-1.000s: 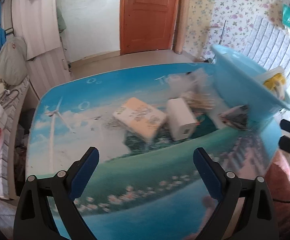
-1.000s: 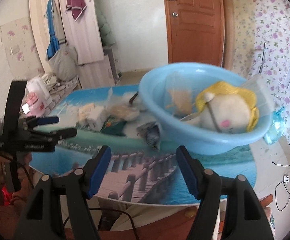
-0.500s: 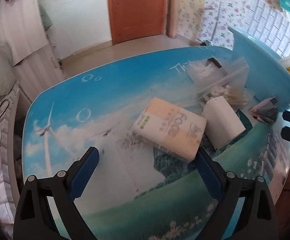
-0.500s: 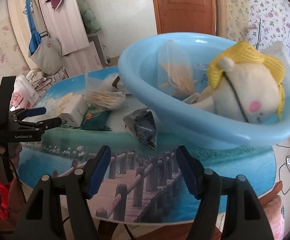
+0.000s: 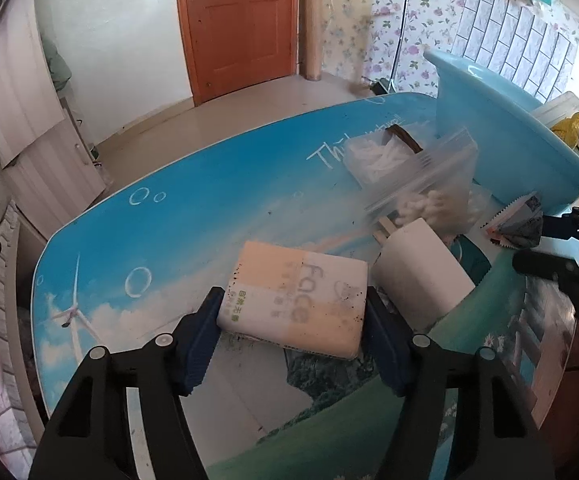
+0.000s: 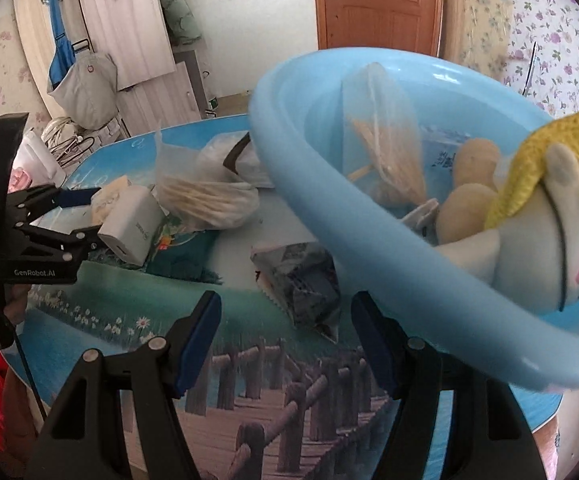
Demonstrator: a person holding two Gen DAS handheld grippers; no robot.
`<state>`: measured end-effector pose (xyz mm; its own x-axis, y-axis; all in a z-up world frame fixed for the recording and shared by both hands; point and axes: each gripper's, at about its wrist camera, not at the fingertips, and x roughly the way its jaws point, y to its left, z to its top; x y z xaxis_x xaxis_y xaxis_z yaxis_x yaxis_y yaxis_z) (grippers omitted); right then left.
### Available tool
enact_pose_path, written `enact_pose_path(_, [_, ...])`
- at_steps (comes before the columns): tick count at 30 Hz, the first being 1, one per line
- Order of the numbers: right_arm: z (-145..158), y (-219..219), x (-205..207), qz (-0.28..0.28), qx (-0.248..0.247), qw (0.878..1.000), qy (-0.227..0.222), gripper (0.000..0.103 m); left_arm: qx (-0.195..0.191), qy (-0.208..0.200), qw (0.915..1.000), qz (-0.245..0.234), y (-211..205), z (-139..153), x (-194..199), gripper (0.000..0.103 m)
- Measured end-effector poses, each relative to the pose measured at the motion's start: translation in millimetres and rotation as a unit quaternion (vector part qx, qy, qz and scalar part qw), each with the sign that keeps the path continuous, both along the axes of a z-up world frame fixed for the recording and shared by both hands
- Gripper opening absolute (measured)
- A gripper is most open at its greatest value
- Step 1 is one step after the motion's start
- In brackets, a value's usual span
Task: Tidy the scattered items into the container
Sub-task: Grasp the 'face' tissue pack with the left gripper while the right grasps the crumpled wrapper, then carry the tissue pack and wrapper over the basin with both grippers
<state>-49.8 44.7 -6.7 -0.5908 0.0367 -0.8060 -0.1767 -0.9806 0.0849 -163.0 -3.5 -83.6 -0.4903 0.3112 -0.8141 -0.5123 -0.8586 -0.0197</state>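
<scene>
A blue basin (image 6: 329, 184) sits on the table's right side and holds a plush toy (image 6: 537, 216) and a bag of sticks. My left gripper (image 5: 289, 336) is open, its jaws on either side of a peach and white tissue pack (image 5: 297, 296) that lies on the table. A white box (image 5: 421, 272) lies just right of the pack. My right gripper (image 6: 285, 340) is open and hangs just in front of a dark crumpled snack packet (image 6: 301, 284) beside the basin. The left gripper (image 6: 85, 216) also shows in the right wrist view.
Bags of cotton swabs (image 5: 429, 196) and white sticks (image 5: 373, 156) lie between the white box and the basin (image 5: 501, 148). A green packet (image 6: 185, 252) lies under the white box (image 6: 129, 228). The table (image 5: 209, 200) has a printed sky scene. A door and cabinets stand behind.
My left gripper has moved forward until its jaws straddle the tissue pack. My right gripper has moved closer to the snack packet and the basin.
</scene>
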Motion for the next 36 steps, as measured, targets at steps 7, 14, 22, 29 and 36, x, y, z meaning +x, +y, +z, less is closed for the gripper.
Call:
enact_pose_path(7, [-0.2, 6.0, 5.6, -0.010, -0.005, 1.000, -0.003, 0.026, 0.019, 0.008, 0.9994, 0.026, -15.9, 11.4, 17.1, 0.066])
enact_pose_path(14, [7.9, 0.4, 17.8, -0.002, -0.017, 1.000, 0.008, 0.023, 0.028, 0.018, 0.9988, 0.037, -22.6, 25.0, 39.7, 0.066])
enact_pose_path(22, [23.0, -6.1, 39.7, 0.001, -0.016, 0.999, 0.029, 0.022, 0.042, 0.009, 0.9980, 0.048, -17.5, 22.9, 78.1, 0.067])
enact_pose_path(29, [23.6, -3.6, 66.6, -0.015, -0.007, 0.999, 0.029, 0.022, 0.052, 0.001, 0.9964, 0.067, -13.5, 15.5, 97.0, 0.067])
enact_pose_path(36, [18.2, 7.2, 84.3, -0.034, -0.013, 0.999, 0.020, 0.026, 0.045, 0.005, 0.9959, 0.079, -12.4, 12.8, 103.2, 0.067])
